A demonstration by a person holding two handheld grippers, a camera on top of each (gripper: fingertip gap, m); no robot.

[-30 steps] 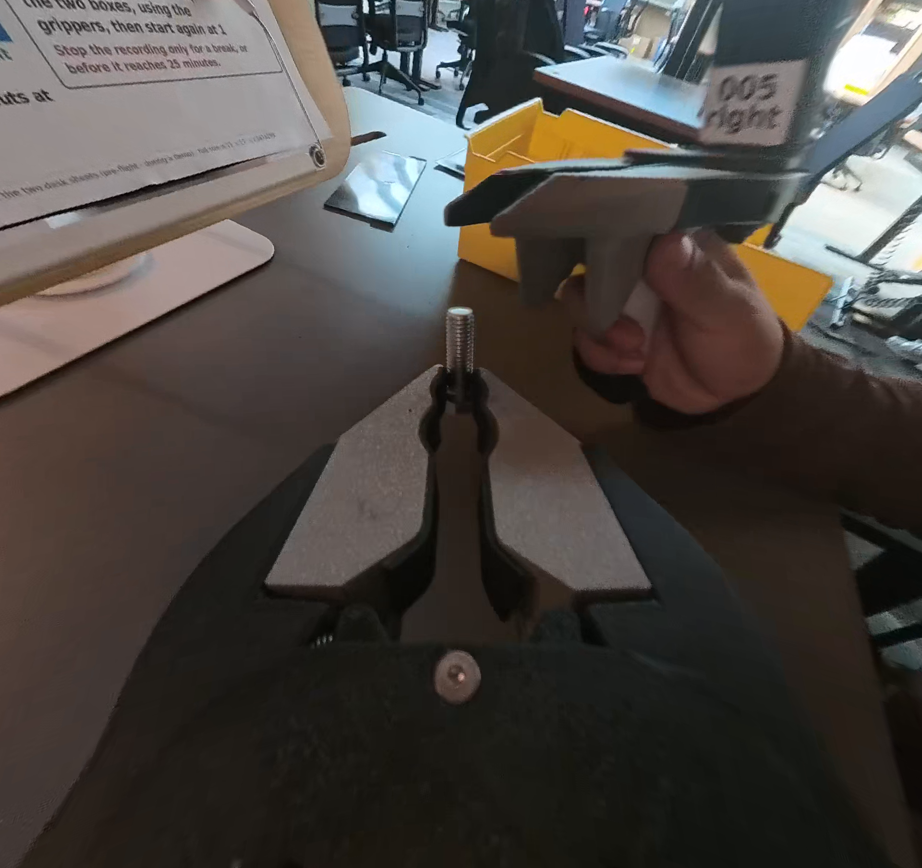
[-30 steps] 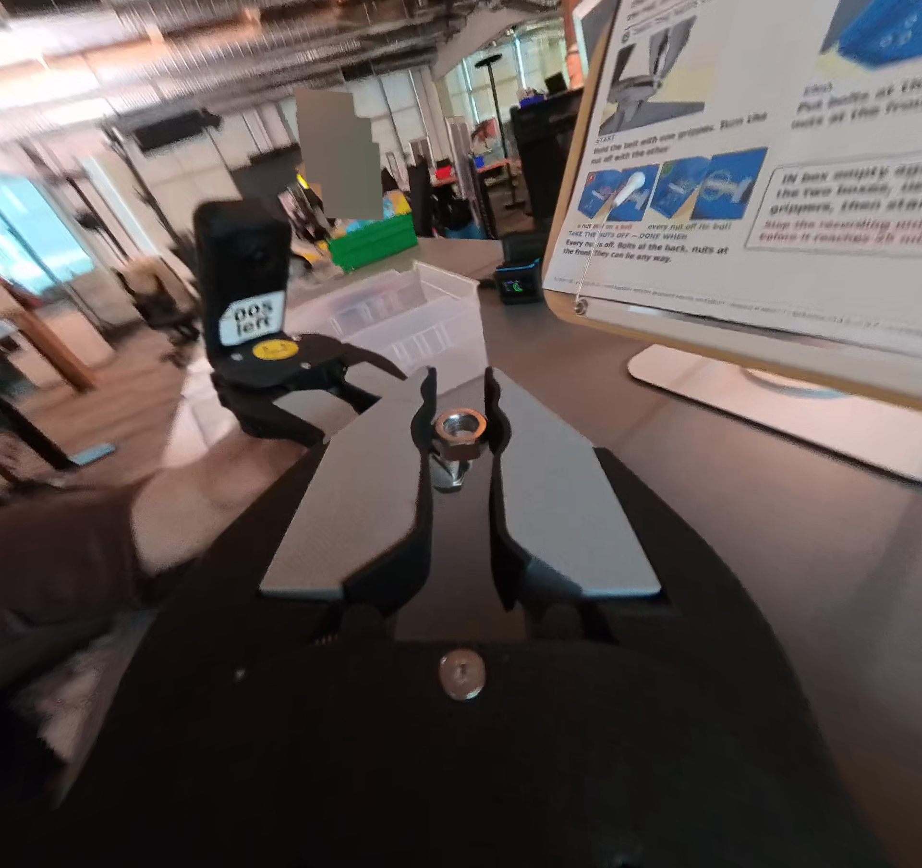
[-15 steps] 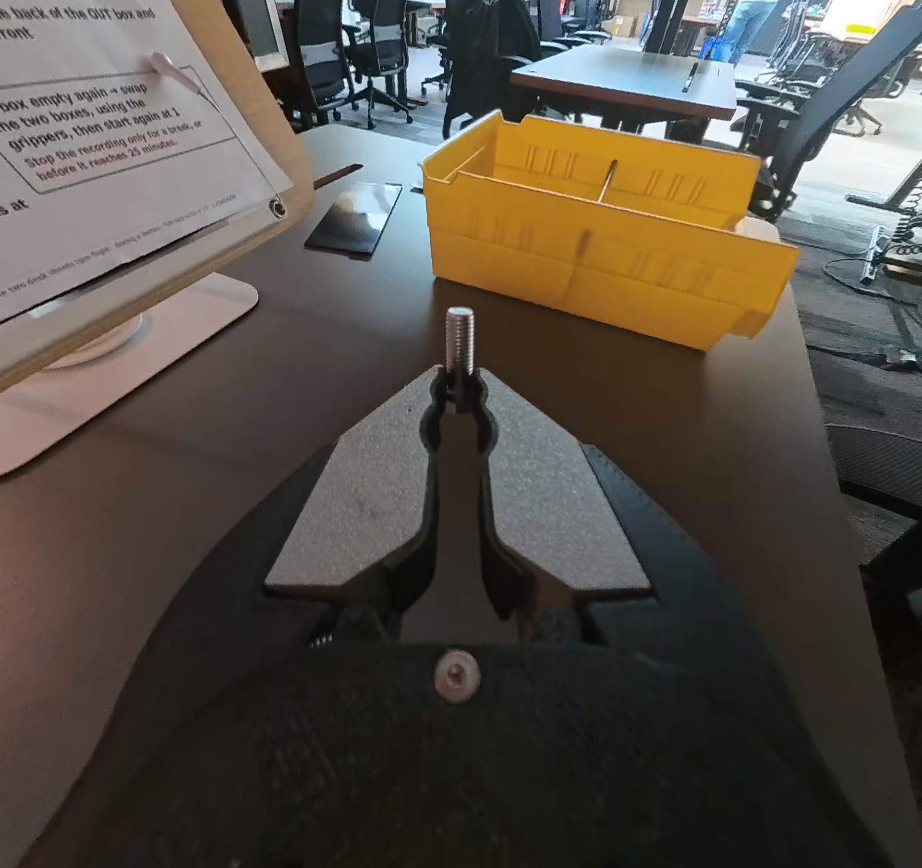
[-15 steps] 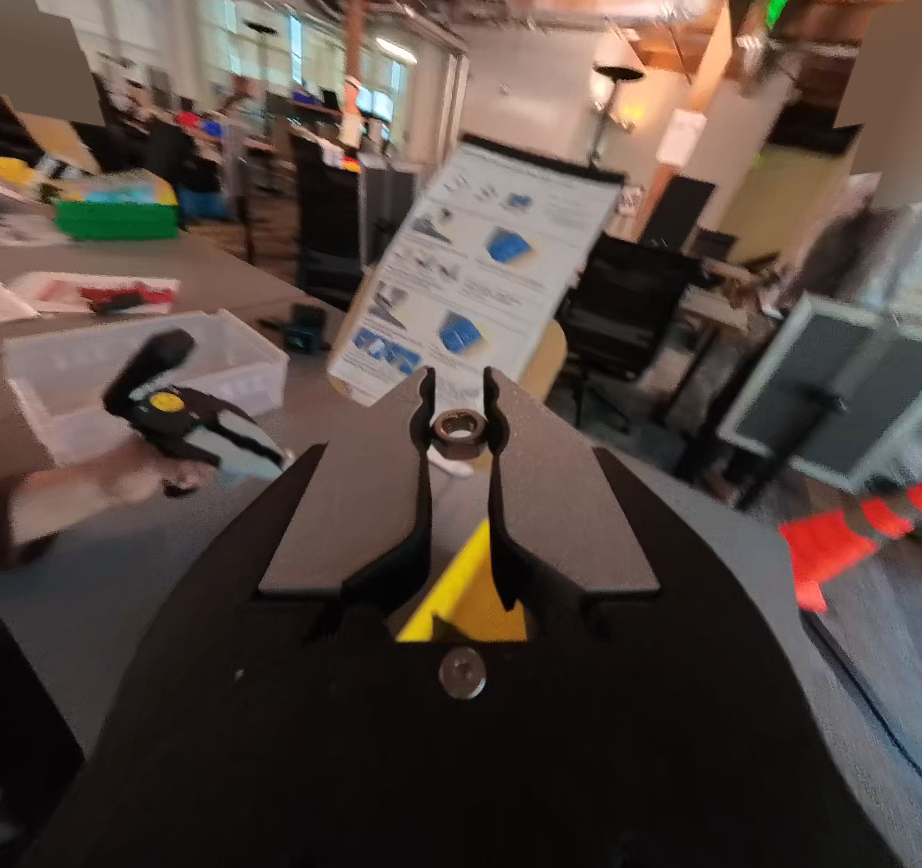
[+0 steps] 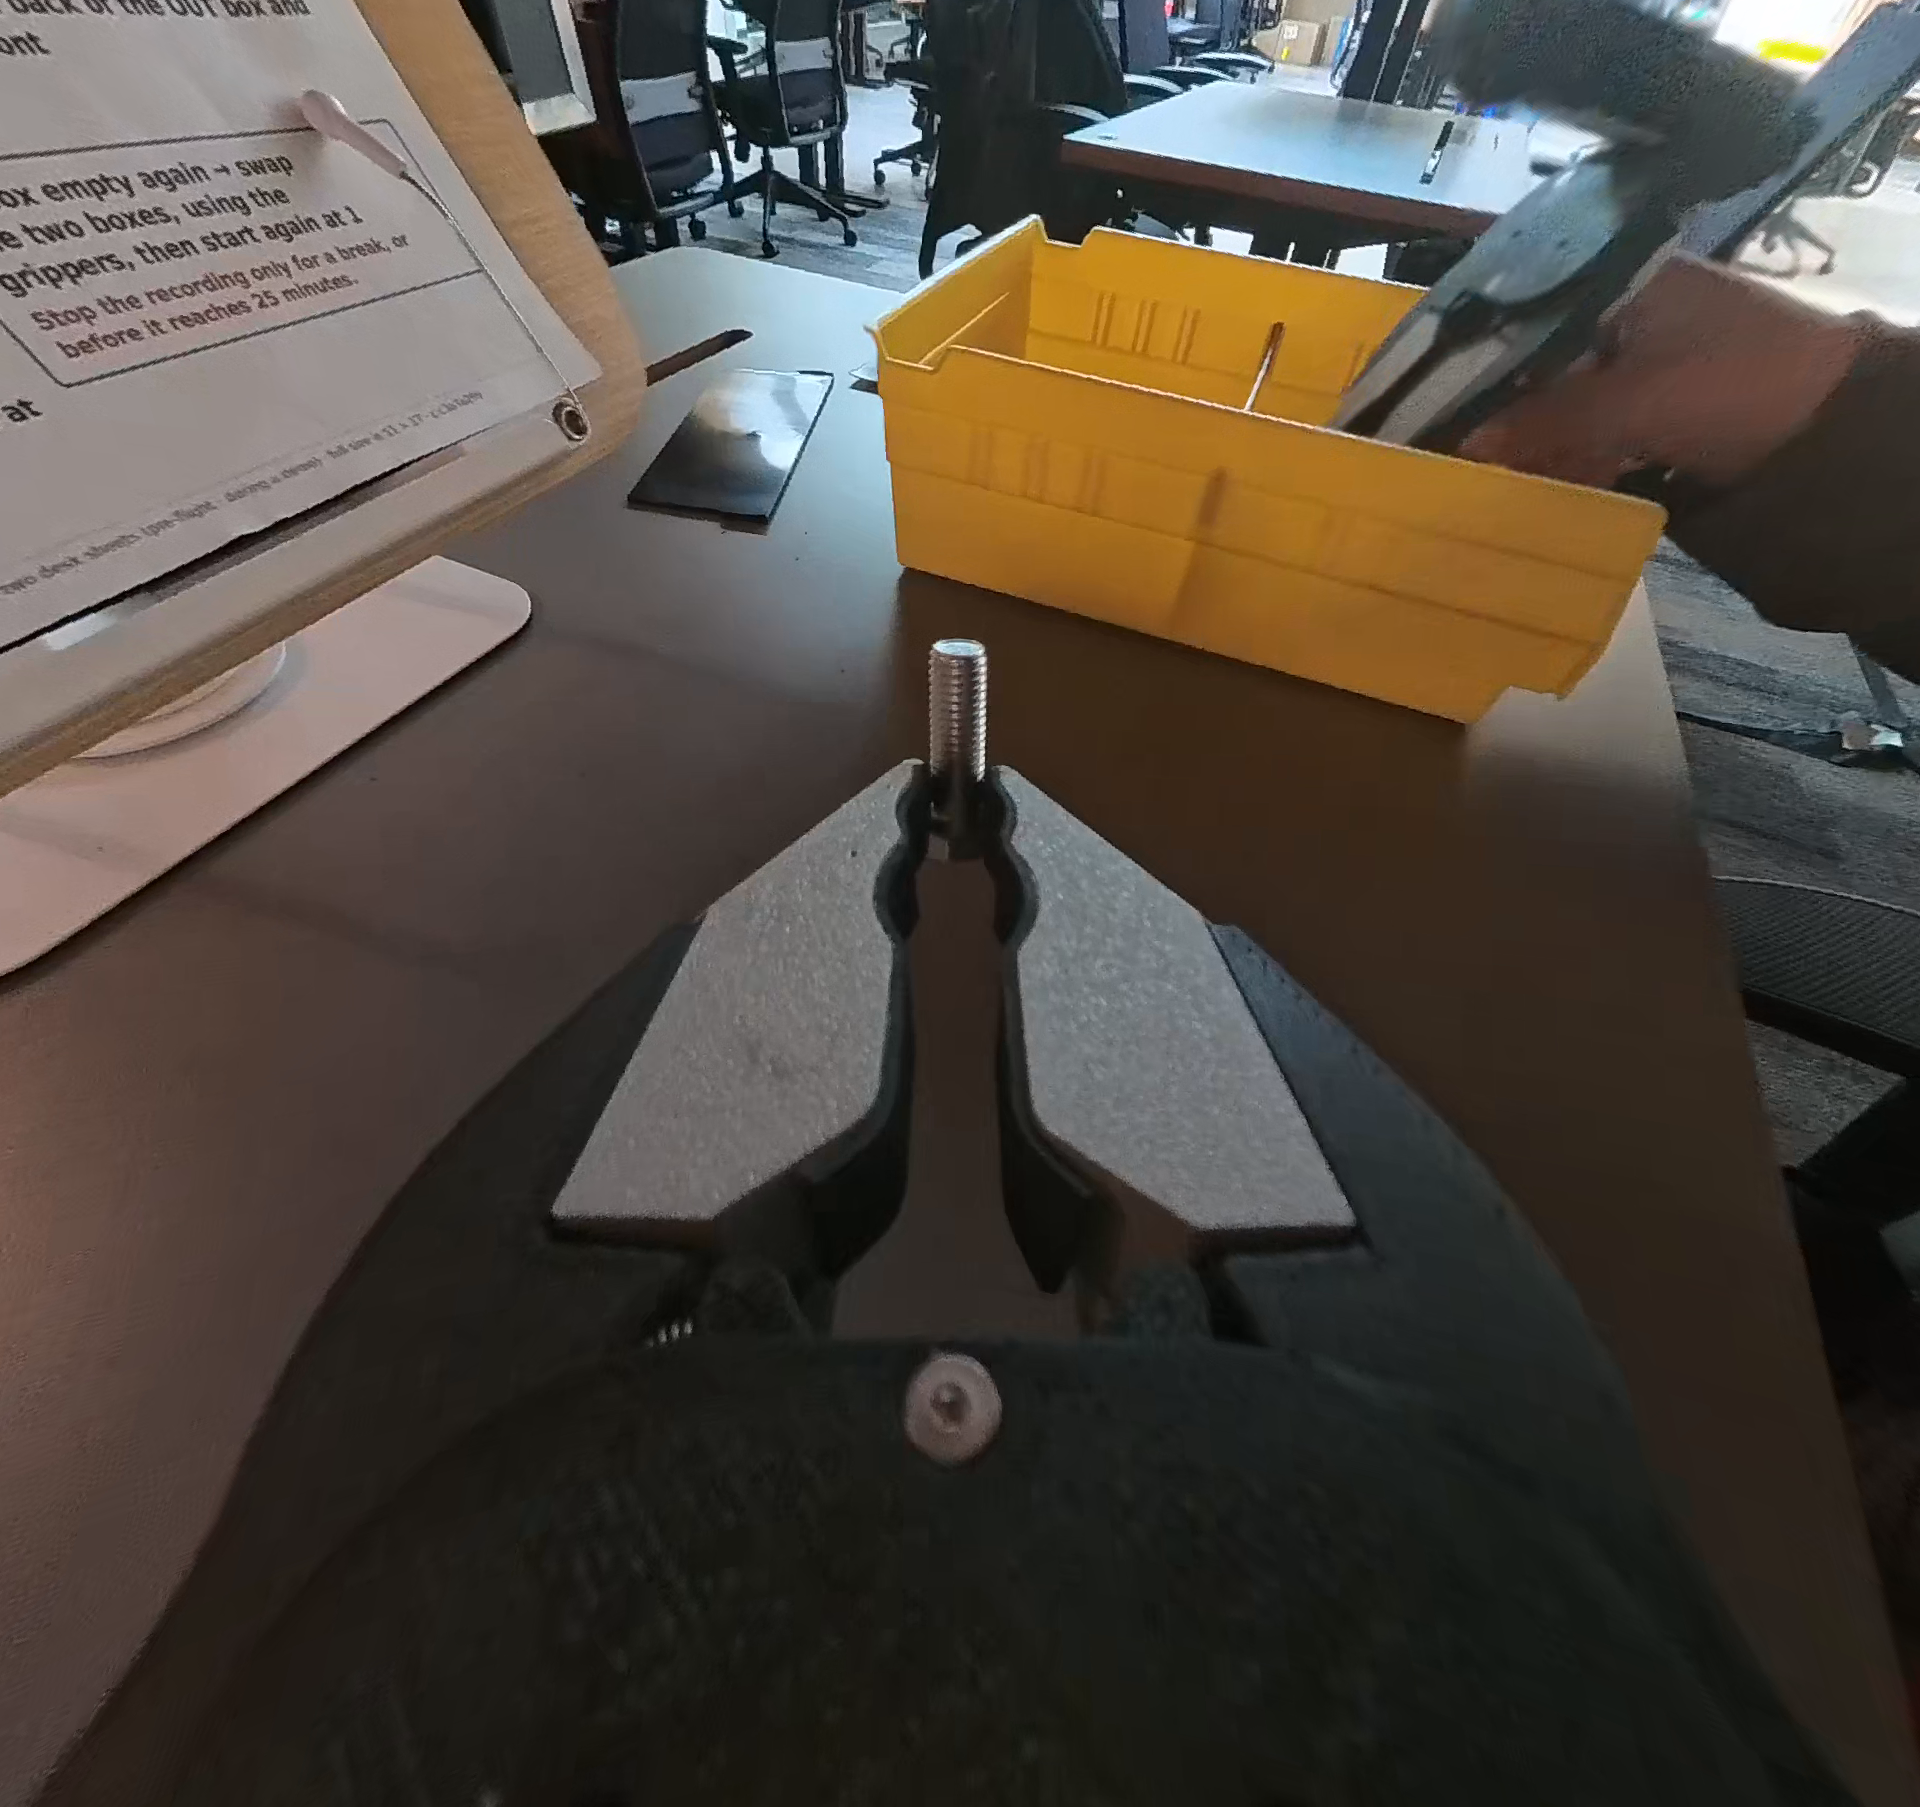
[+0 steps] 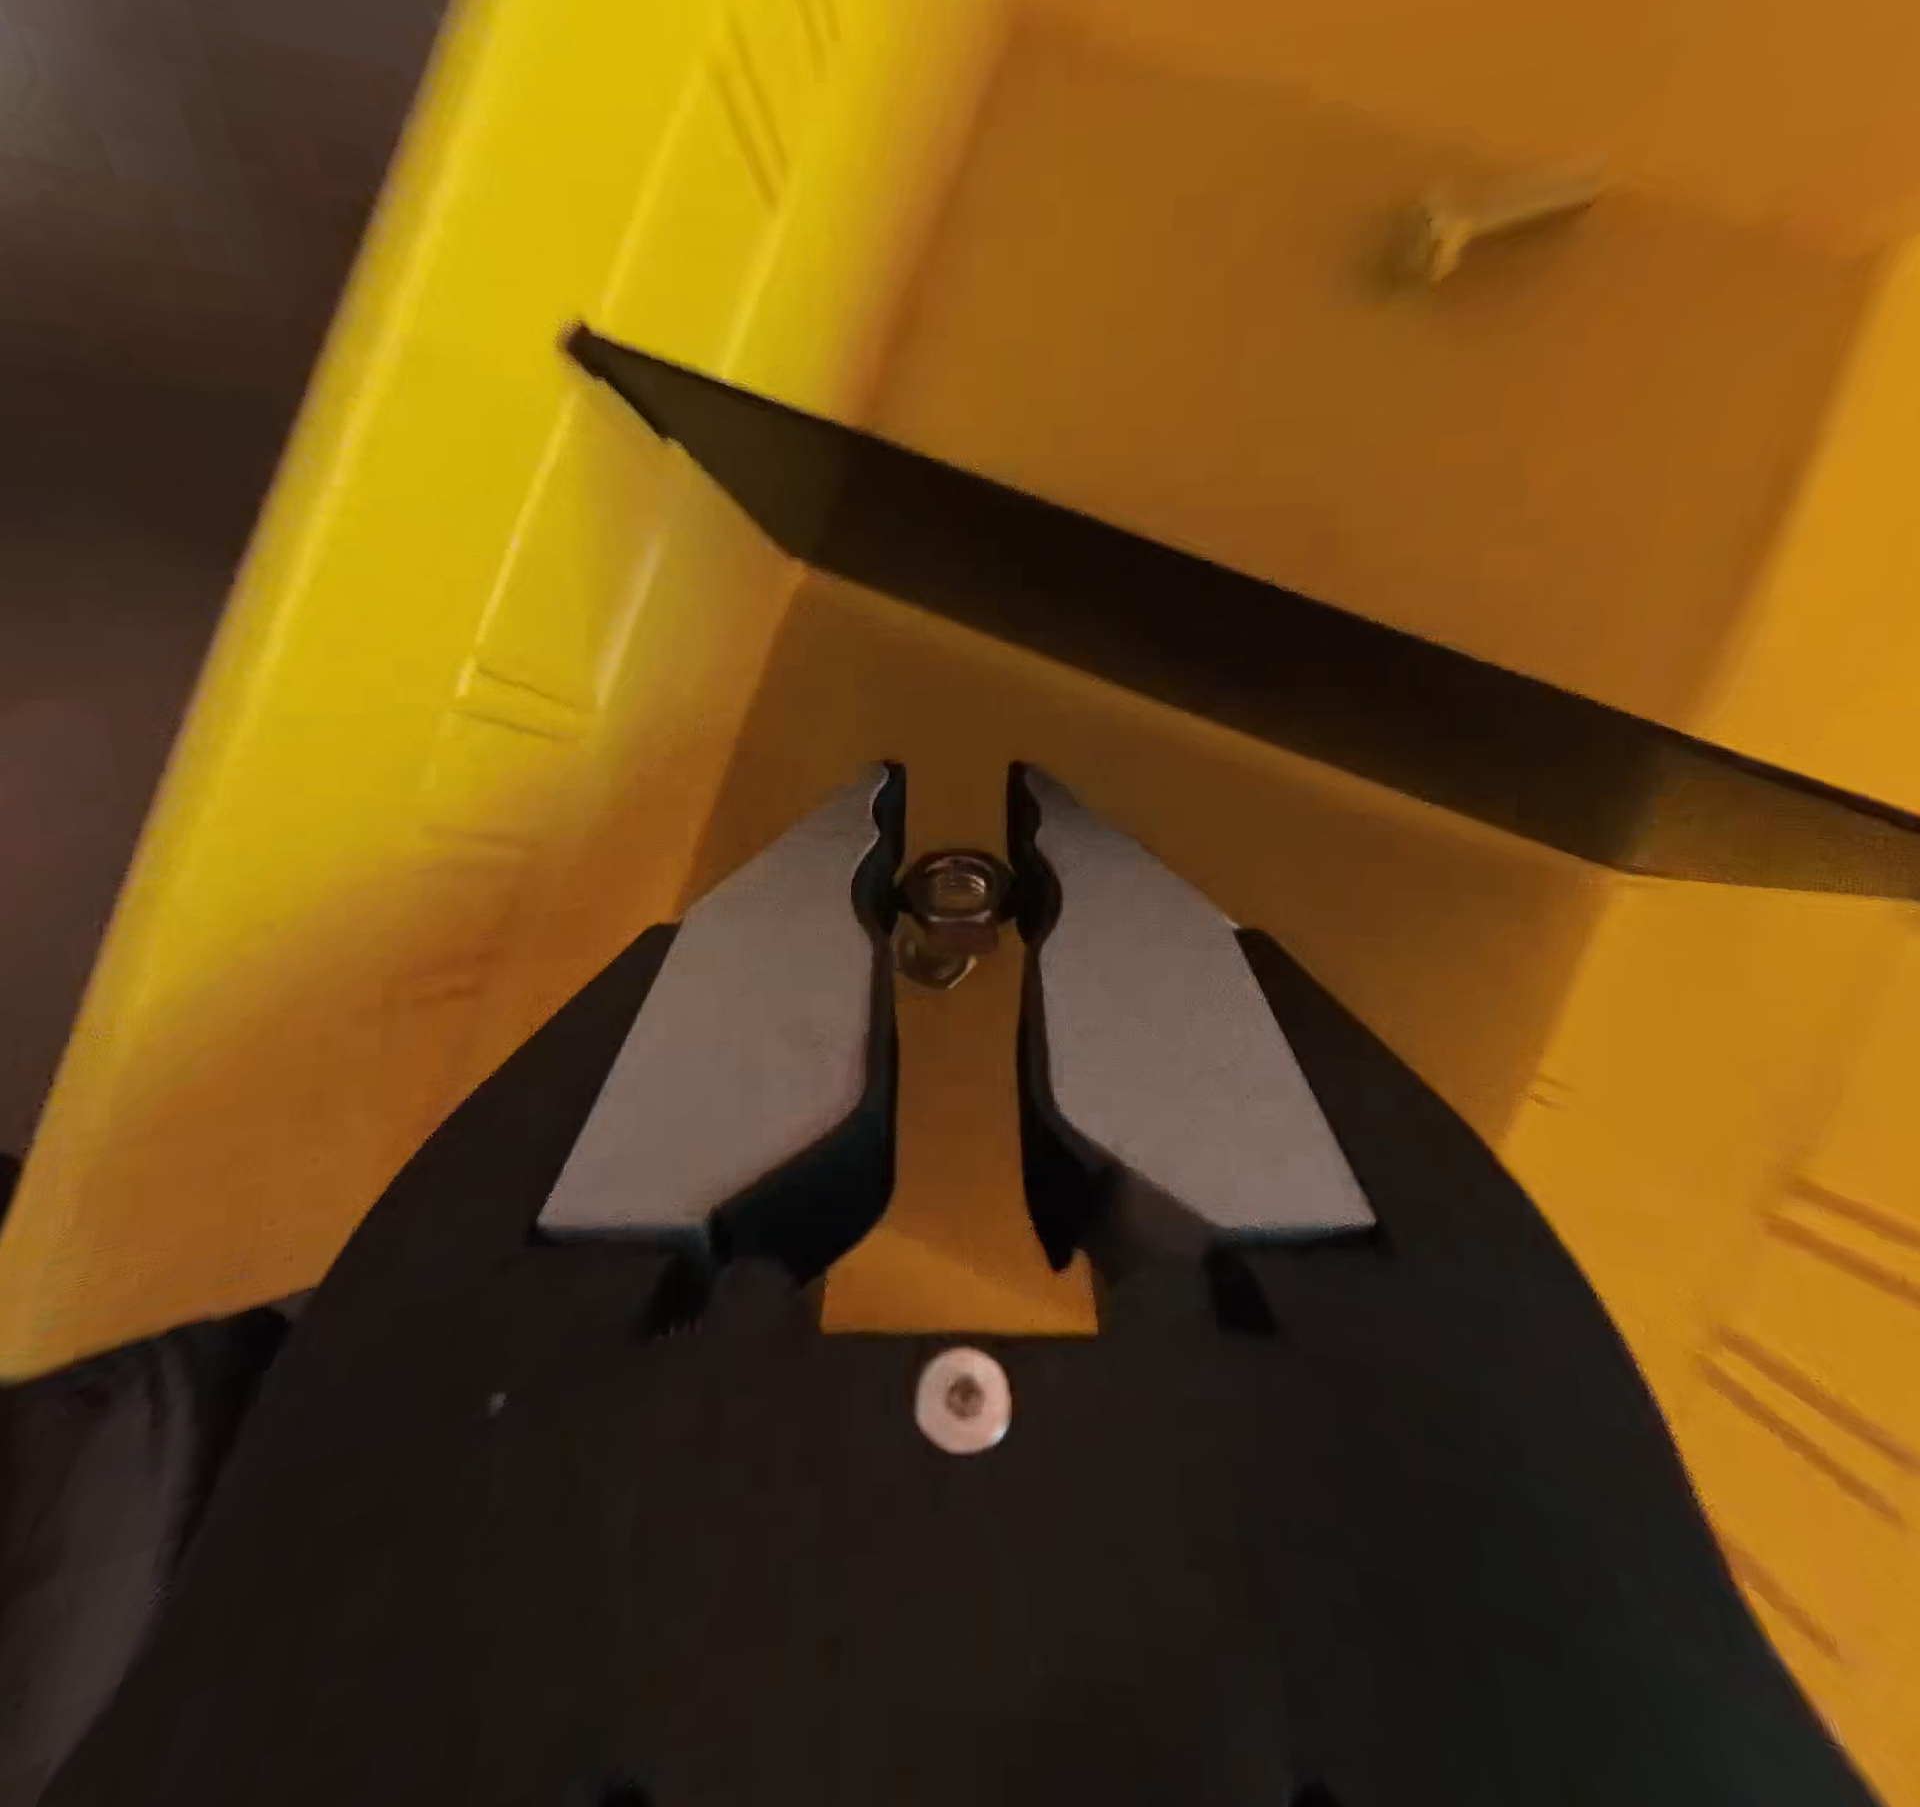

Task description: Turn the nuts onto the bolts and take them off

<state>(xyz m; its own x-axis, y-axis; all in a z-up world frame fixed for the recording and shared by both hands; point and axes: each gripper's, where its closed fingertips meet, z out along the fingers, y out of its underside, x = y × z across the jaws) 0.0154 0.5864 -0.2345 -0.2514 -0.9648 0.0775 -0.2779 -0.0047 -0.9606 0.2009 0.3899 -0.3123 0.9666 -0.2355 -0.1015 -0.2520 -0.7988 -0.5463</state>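
My left gripper (image 5: 957, 793) is shut on a steel bolt (image 5: 958, 708), which stands upright with its threaded end bare above the dark table (image 5: 520, 926). My right gripper (image 6: 956, 789) is shut on a small hex nut (image 6: 948, 897) and reaches down inside the yellow bin (image 6: 644, 407), in the compartment on the near side of a black divider (image 6: 1247, 635). In the left wrist view the right gripper's body (image 5: 1507, 344), held by a hand, dips into the same bin (image 5: 1195, 531) at the far right.
A blurred bolt-like piece (image 6: 1486, 219) lies in the bin's far compartment. A paper sheet on a wooden board (image 5: 260, 230) stands on a white foot at the left. A flat black plate (image 5: 732, 443) lies beside the bin. The table's right edge (image 5: 1704, 874) is close. The grippers' ends are close to 30 centimetres from one another.
The right gripper swung away from the left one and went down into the yellow bin with the nut still in it. The left gripper kept still with the bolt.
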